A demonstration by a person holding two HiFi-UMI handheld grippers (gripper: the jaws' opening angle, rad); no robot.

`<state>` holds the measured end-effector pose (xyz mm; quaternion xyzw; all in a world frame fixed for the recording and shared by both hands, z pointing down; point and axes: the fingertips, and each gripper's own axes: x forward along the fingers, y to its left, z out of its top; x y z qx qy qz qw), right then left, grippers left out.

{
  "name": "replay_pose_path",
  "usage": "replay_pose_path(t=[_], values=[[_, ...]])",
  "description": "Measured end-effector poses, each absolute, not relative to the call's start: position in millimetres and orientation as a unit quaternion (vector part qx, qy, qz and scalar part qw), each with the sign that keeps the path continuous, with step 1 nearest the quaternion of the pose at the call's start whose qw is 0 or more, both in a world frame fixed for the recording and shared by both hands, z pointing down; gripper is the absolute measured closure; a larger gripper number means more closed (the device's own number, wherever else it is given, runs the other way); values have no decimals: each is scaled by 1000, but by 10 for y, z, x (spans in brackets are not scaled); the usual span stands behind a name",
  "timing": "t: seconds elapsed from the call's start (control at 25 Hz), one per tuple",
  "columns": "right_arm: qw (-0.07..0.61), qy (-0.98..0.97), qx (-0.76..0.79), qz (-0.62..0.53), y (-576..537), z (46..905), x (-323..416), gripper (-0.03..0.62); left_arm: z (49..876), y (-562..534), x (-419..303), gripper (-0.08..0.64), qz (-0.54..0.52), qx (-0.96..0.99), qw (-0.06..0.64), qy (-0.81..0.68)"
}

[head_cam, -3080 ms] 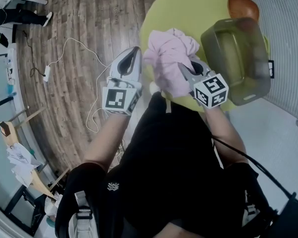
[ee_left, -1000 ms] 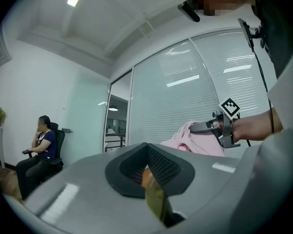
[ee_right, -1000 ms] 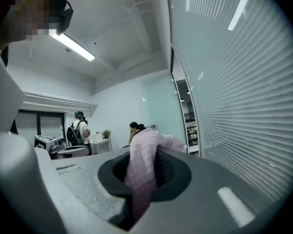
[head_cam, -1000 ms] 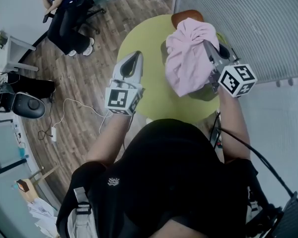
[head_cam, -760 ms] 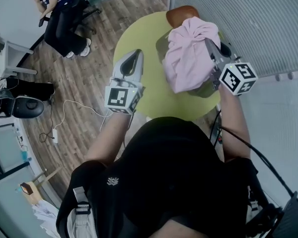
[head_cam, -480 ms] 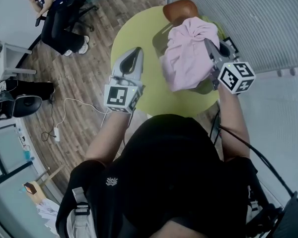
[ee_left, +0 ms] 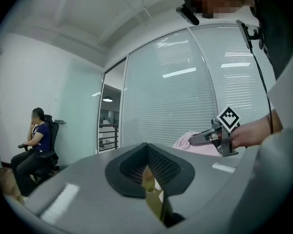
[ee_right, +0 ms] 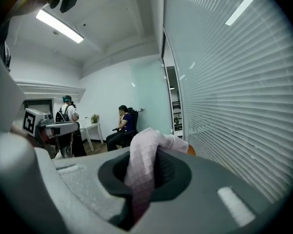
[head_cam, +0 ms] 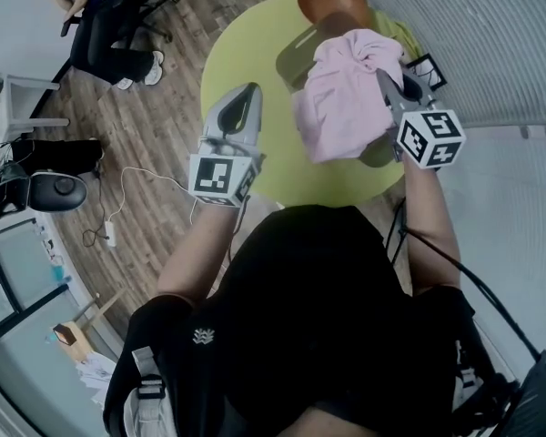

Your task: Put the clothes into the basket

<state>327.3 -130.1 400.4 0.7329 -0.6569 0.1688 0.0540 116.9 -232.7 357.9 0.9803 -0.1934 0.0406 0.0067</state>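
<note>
Round green table (head_cam: pixel 241 48) bears the basket (head_cam: pixel 296 60) at one o'clock, where the right gripper (head_cam: pixel 384 78), clamped on the pink garment (head_cam: pixel 346 98), hangs over it unreleased, while the left gripper (head_cam: pixel 244 91) is closed and empty.

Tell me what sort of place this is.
Probably an office: glass partitions with blinds, a person seated in an office chair beside a white desk, and a wood-look floor.
</note>
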Motion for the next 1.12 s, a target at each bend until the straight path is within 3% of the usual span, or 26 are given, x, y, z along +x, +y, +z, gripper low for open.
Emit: replay_pose_path(t=[1.12], values=[[142, -622, 707, 305, -1471, 5460, 3429, 558, 4232, -2511, 1270, 554, 101, 976, 27, -191]])
